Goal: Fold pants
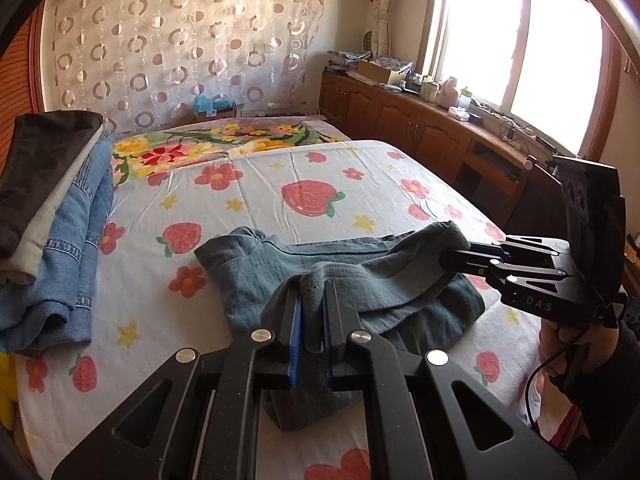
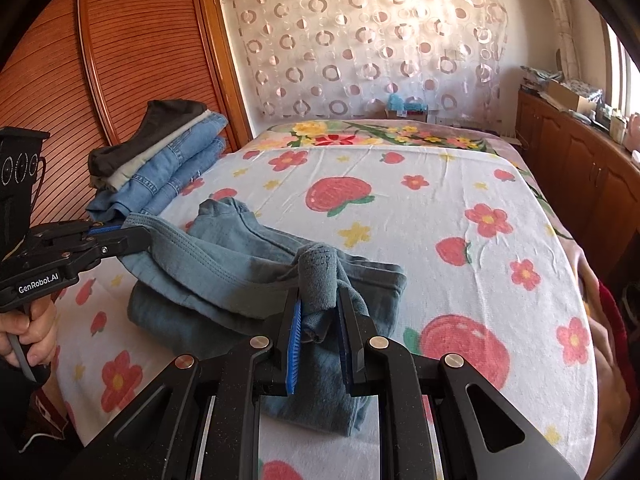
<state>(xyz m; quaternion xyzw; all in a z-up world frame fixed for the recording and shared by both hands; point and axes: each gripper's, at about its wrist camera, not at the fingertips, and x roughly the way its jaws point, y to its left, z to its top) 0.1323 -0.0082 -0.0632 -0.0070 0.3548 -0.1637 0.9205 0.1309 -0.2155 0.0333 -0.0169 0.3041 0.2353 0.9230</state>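
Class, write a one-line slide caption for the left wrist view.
Left gripper and right gripper each pinch the grey-blue pants over a strawberry-print bedsheet, folded clothes stacked alongside.

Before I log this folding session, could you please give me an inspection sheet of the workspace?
Surface: bed sheet, strawberry and flower print, wrinkled.
Job's things: teal pants, partly folded, edge lifted.
Clutter: stack of folded clothes on the bed's far left side.
Grippers: left gripper and right gripper each shut on pants fabric.
Cables: black cable below the right handle.
Surroundings: circle-pattern curtain, wooden cabinets, bright window.
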